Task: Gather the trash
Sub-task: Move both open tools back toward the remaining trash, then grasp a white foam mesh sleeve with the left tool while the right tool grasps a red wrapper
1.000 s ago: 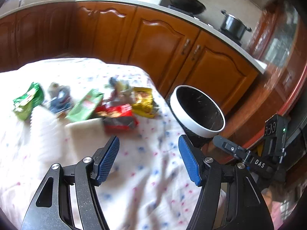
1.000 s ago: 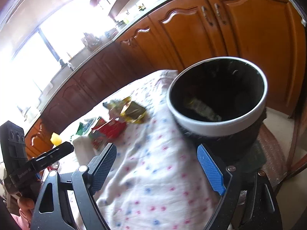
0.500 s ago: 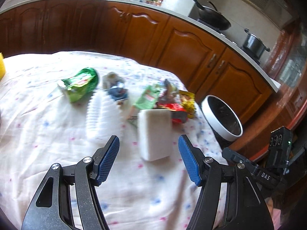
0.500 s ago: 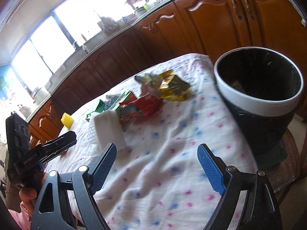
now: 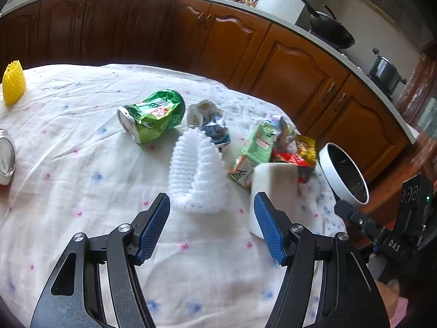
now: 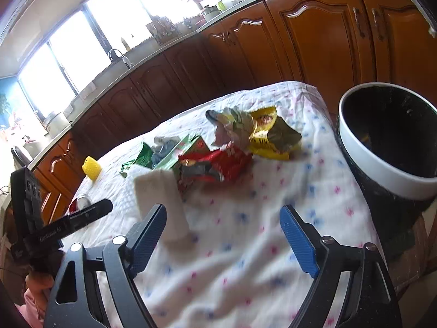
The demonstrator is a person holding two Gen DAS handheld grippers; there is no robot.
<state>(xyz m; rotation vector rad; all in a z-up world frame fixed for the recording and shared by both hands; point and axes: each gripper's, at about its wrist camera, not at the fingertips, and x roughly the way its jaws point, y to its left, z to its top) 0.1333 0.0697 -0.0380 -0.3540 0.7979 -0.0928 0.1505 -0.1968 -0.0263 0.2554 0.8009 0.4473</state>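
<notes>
Trash lies across a cloth-covered table (image 5: 82, 164): a crushed green can (image 5: 153, 114), a white foam net (image 5: 198, 172), a white foam block (image 5: 273, 186), a green carton (image 5: 254, 150), red (image 6: 215, 161) and yellow (image 6: 270, 134) wrappers. A black bin with a white rim (image 6: 382, 147) stands off the table's right edge. My left gripper (image 5: 211, 229) is open just short of the foam net, nothing between its fingers. My right gripper (image 6: 224, 235) is open above the cloth, the foam block (image 6: 161, 199) by its left finger.
A yellow foam net (image 5: 13, 84) and a metal can end (image 5: 5, 161) sit at the table's far left. Brown cabinets (image 5: 286, 65) run behind, with a wok (image 5: 330, 32) and pot (image 5: 385, 68) on the counter. A person's hand (image 6: 38, 284) holds the left gripper.
Both views have swung left, away from the bin and over the trash. The foam net now lies right before my left gripper. Both grippers stay open.
</notes>
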